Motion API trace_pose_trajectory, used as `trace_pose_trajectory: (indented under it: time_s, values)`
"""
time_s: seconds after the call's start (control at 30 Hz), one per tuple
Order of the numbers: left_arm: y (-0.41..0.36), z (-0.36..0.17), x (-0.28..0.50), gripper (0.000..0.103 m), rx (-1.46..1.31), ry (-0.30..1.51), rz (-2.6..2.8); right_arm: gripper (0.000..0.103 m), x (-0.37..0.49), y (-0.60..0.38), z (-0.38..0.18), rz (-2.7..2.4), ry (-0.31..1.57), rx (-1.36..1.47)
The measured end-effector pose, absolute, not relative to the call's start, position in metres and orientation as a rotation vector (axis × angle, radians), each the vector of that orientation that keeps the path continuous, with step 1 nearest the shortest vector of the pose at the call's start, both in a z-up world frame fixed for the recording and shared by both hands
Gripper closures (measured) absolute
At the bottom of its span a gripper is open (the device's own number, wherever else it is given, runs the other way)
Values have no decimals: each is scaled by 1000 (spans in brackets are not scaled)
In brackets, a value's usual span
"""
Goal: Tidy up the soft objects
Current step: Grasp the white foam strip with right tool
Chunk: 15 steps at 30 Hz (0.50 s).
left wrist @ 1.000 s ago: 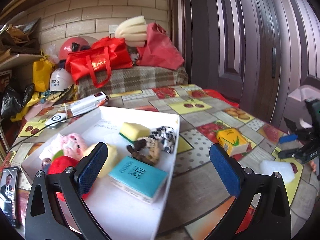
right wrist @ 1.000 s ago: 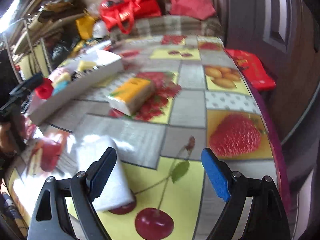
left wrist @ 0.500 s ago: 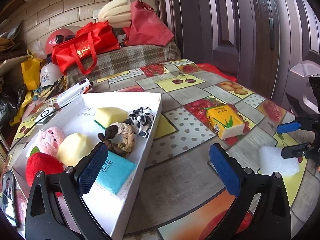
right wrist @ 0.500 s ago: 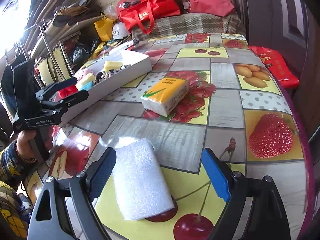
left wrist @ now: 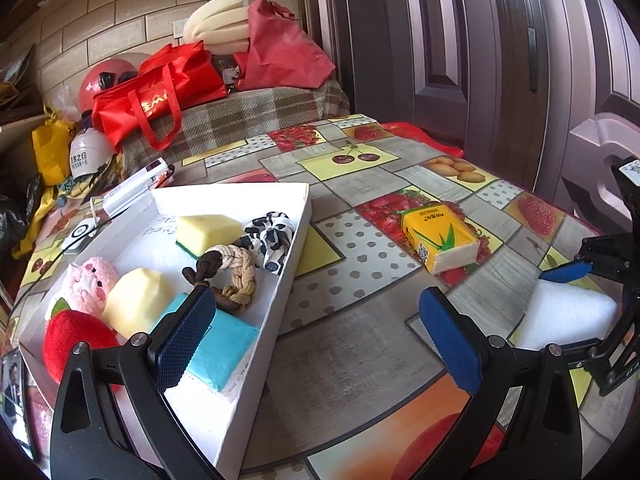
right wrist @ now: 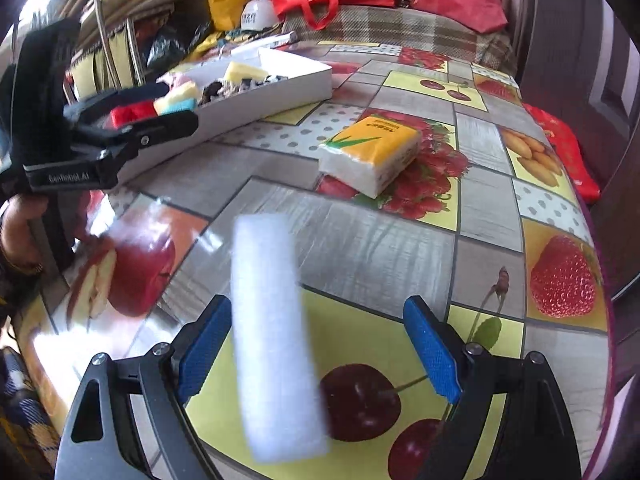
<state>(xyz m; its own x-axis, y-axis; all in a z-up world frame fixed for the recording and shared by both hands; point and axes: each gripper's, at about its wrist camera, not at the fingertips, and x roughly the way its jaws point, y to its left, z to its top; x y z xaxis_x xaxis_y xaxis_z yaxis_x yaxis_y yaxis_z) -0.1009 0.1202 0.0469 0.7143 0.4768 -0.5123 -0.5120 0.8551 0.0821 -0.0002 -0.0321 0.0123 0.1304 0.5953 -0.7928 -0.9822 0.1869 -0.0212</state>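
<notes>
A white foam block (right wrist: 276, 332) lies on the fruit-print tablecloth between the wide jaws of my right gripper (right wrist: 316, 356); the left pad is close beside it, the right pad well apart. From the left wrist view the same foam block (left wrist: 560, 316) shows at the far right, with the right gripper (left wrist: 588, 308) over it. My left gripper (left wrist: 316, 336) stands open and empty at the near corner of the white tray (left wrist: 280, 288), which holds a teal pad (left wrist: 224, 344), a yellow sponge (left wrist: 208, 230), a rope ring, plush toys and more. A yellow tissue pack (left wrist: 440, 236) lies on the table.
Red bags (left wrist: 160, 88), a helmet and foam rolls sit on a plaid-covered bench behind the table. A phone (left wrist: 12, 380) lies at the left edge. The table's right edge runs along a dark door (left wrist: 480, 60). A hand (right wrist: 20, 232) holds the left gripper (right wrist: 120, 120).
The right gripper moved up to the foam block, which now lies between its jaws. The left gripper pulled back and right from over the tray, then held still.
</notes>
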Motion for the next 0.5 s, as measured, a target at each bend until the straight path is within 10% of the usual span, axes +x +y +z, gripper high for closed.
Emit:
trace_pose_trajectory:
  time_s: [0.5]
  values:
    - [124,48,-104,0,-84,550,532,16,-16,-40,24,1304,663,-655]
